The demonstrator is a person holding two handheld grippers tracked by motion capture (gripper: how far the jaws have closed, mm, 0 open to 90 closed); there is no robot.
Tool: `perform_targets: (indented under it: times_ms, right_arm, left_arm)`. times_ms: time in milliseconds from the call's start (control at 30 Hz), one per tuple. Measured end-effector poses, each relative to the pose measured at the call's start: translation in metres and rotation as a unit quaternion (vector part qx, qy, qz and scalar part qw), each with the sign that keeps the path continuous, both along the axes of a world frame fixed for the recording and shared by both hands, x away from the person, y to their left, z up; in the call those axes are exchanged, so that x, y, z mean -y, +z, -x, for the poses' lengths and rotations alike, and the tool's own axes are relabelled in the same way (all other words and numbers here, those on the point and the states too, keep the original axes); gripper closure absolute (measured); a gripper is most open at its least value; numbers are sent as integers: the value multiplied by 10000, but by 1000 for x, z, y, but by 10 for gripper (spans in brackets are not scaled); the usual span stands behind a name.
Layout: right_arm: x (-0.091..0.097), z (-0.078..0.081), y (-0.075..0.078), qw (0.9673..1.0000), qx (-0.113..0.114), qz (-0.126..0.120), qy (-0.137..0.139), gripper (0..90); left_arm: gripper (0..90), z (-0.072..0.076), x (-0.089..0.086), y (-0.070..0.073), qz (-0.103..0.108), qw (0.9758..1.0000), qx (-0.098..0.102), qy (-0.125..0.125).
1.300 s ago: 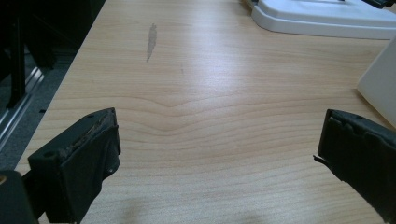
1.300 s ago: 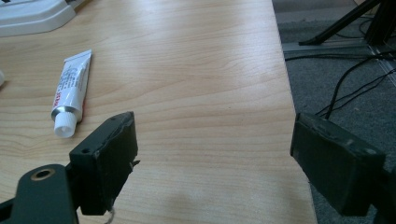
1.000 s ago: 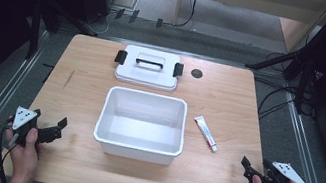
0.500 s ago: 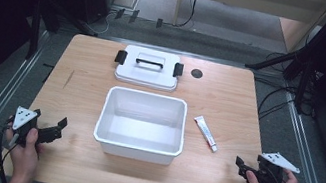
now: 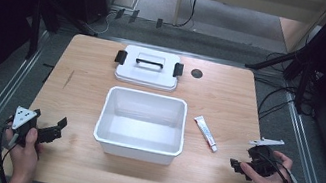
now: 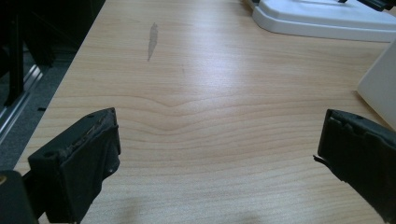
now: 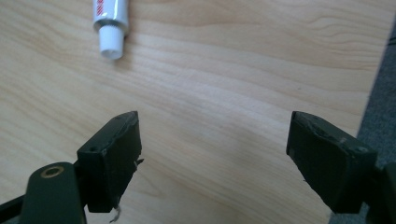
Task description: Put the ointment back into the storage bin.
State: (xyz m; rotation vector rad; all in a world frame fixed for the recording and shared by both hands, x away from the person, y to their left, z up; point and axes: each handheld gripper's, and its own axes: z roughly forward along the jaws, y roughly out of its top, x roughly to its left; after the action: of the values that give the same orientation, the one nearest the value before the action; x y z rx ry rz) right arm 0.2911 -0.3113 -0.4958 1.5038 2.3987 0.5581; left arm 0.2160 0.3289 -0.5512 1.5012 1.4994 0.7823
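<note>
Wooden tabletop [image 5: 229, 108] is where the small tube [image 5: 205, 132] is found lying diagonally, cap end nearest the right gripper [image 5: 237, 164], whose jaws are spread wide just short of it.

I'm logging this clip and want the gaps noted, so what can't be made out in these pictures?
- Print on the small white tube with a white cap: too small in the high view; the top edge of the right gripper view cuts it off.
- Underside of the white rectangular lid with black handle and clips: it faces the wooden table.
- White rectangular plastic bin: the left gripper view's right edge cuts it off.
</note>
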Motion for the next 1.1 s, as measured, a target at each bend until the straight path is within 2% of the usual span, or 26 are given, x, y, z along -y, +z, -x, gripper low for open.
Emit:
perform_targets:
  times_ms: [133, 233, 300, 333, 433, 567, 733, 967, 1033, 1100]
  right_arm:
    - [-11, -8, 3, 9983, -442, 298, 239, 172]
    - [-19, -13, 6, 9961, -696, 406, 349, 172]
    - [-22, -15, 7, 9951, -757, 481, 410, 172]
    - [-28, -20, 8, 9924, -978, 589, 464, 168]
    - [-36, -25, 10, 9880, -1218, 756, 571, 167]
    - [-49, -34, 13, 9838, -1342, 980, 666, 188]
    - [-62, -44, 15, 9798, -1550, 1065, 679, 236]
    - [-75, -57, 15, 9789, -1635, 1034, 656, 326]
    - [-80, -60, 15, 9780, -1693, 979, 722, 400]
    - [-85, -62, 14, 9762, -1736, 1022, 800, 383]
  left_arm:
    - [0, 0, 0, 0, 27, 10000, -5, 10]
    - [0, 0, 0, 0, 31, 10000, -8, 13]
    - [0, 0, 0, 0, 30, 10000, -9, 14]
    - [0, -1, 0, 0, 33, 10000, -12, 11]
    - [0, -1, 0, 0, 39, 10000, -15, 9]
    - [0, -1, -1, 0, 67, 10000, -22, -2]
    - [0, -1, -1, 0, 88, 10000, -24, -2]
    - [0, -1, -1, 0, 89, 10000, -36, -7]
    - [0, -1, -1, 0, 91, 10000, -37, -6]
    - [0, -1, -1, 0, 96, 9999, -36, -6]
